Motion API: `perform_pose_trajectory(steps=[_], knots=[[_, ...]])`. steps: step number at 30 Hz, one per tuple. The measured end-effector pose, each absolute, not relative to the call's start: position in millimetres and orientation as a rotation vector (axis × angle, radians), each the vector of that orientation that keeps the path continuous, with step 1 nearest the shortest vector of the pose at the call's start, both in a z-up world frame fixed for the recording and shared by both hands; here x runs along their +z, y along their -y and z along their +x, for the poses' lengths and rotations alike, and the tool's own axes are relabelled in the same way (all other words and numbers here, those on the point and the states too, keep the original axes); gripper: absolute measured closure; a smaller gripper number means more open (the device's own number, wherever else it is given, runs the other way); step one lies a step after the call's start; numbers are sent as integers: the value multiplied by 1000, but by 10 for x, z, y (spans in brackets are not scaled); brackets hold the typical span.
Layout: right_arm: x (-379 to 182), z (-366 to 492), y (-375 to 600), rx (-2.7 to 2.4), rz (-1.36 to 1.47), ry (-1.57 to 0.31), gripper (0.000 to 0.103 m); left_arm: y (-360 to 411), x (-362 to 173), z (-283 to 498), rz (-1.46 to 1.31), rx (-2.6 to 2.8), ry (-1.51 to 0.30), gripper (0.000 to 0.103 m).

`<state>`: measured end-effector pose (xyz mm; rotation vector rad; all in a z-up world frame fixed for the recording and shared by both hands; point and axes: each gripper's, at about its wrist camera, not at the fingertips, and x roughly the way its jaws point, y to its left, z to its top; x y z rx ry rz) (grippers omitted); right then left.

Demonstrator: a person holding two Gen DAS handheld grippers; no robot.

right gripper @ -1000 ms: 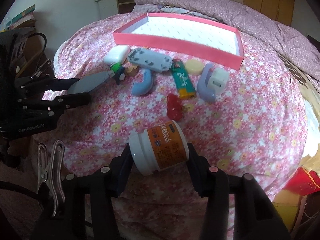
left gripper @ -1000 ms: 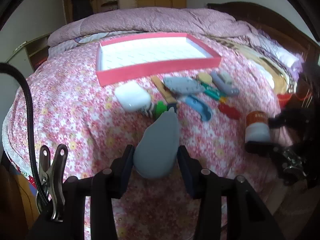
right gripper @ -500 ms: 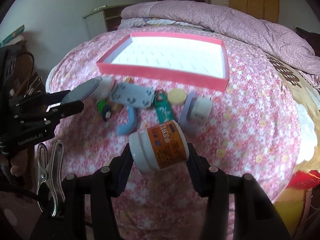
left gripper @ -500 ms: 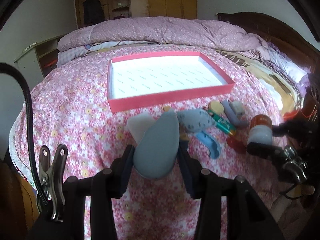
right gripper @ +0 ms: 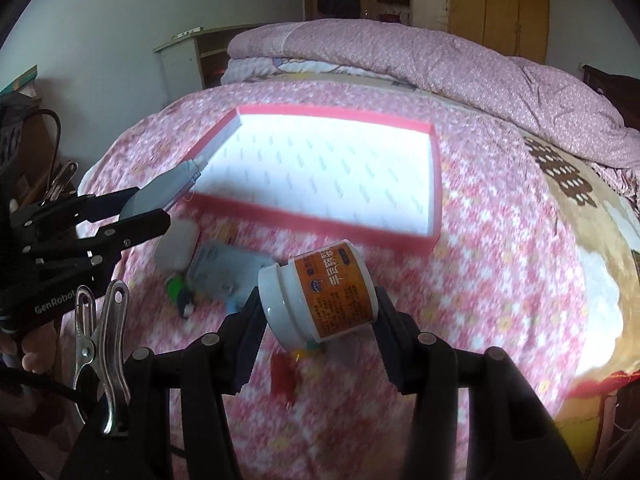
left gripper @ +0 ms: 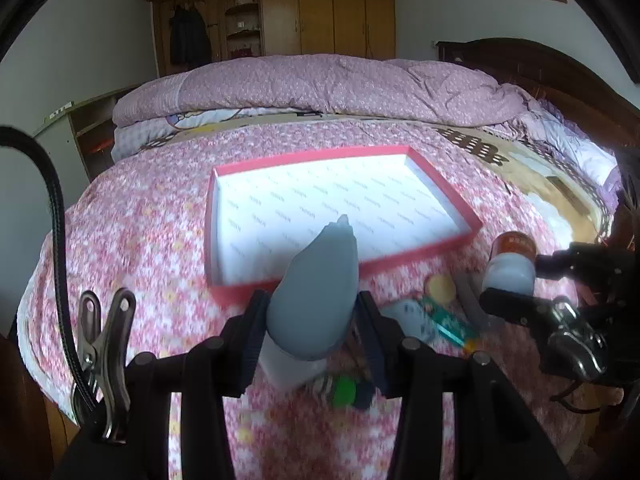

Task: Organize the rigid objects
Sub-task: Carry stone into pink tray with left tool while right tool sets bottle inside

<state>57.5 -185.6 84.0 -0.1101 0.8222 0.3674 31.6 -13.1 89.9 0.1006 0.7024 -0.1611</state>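
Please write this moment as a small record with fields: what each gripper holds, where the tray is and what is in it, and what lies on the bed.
left gripper: shut on grey tube, tip toward the tray
right gripper: shut on orange bottle, white cap to the left
tray: red rim, white inside, on the bed cover, nothing in it
left on the bed: green tube, yellow disc, grey case, other small things, blurred
task state: both items lifted, not yet in the tray
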Motion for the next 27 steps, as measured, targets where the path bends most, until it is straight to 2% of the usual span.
perform_pose_trajectory(steps=[11, 27], knots=[[792, 1117, 1889, 316, -74, -836, 51, 192, 901, 836, 76, -129, -707, 56], [583, 1553, 1864, 276, -33, -901, 53, 112, 499, 1291, 46, -90, -799, 56]])
